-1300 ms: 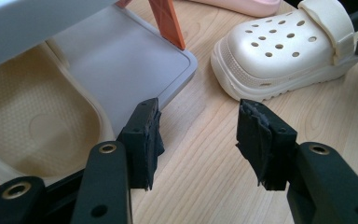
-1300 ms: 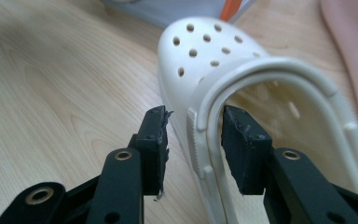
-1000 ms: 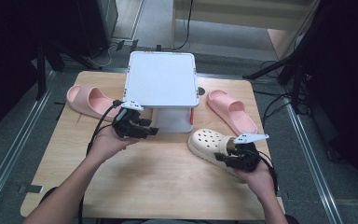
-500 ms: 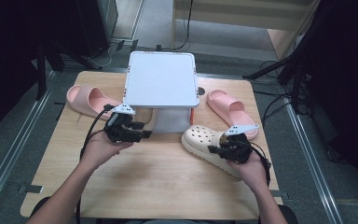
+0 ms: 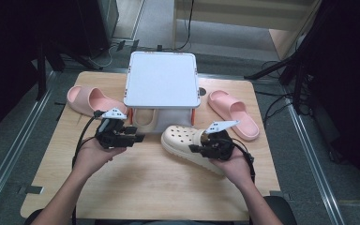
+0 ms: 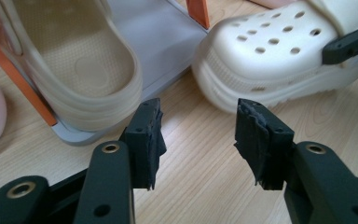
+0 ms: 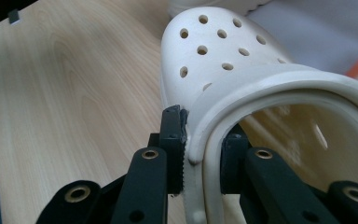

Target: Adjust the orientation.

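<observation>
A cream clog with holes (image 5: 185,140) lies on the wooden table just right of the rack's open front. My right gripper (image 5: 198,148) holds it from the heel side. In the right gripper view the jaws have just been closing and now pinch the clog's (image 7: 223,56) side rim, one pad outside and one inside; the right gripper (image 7: 203,135) is shut on it. My left gripper (image 5: 138,138) hovers left of the clog, jaws apart and empty. The left gripper view shows the left gripper (image 6: 198,126) above bare wood, between a second cream clog (image 6: 74,60) on the rack's lower shelf and the held clog (image 6: 279,51).
A grey rack with a white top (image 5: 161,79) and orange posts stands at the table's back centre, one clog (image 5: 146,118) under it. One pink slide (image 5: 91,101) lies left of the rack and another pink slide (image 5: 232,112) lies to its right. Bare table stretches along the front edge (image 5: 145,187).
My right gripper has closed on the clog's rim and carried it left toward the rack. The left gripper has drawn back left, away from the rack's front.
</observation>
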Action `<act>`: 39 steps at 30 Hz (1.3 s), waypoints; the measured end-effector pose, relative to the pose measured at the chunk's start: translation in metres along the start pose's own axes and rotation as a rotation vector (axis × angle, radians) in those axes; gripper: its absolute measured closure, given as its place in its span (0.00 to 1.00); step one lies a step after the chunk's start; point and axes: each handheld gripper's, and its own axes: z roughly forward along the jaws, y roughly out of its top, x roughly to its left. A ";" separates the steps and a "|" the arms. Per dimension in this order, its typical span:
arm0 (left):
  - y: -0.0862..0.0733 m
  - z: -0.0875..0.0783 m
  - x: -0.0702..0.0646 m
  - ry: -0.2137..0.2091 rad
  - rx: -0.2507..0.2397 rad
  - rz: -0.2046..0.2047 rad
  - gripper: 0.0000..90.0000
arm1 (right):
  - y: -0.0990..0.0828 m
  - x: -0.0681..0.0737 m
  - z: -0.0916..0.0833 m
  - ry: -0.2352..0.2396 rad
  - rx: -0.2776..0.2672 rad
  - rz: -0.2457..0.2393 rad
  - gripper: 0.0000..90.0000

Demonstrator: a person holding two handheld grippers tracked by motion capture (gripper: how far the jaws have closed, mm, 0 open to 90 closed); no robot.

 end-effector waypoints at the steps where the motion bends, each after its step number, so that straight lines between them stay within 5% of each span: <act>1: -0.001 0.000 0.000 0.000 0.001 0.000 0.59 | 0.002 0.002 0.003 0.007 0.003 -0.001 0.86; 11: -0.008 0.003 -0.002 -0.016 0.014 0.003 0.73 | 0.010 0.020 0.033 0.047 0.034 -0.016 0.85; 21: -0.008 0.010 -0.004 -0.035 0.035 0.019 0.75 | 0.003 0.027 0.046 0.073 0.060 -0.035 0.83; 32: -0.006 0.014 -0.009 -0.038 0.022 0.041 0.83 | 0.003 0.024 0.008 0.045 -0.001 -0.054 0.75; 36: -0.006 0.014 -0.012 -0.033 0.005 0.036 0.88 | 0.003 0.018 -0.006 0.005 -0.033 -0.062 0.79; 39: -0.009 0.017 -0.015 -0.027 -0.001 0.020 0.91 | 0.004 0.006 -0.014 -0.035 -0.067 -0.049 0.90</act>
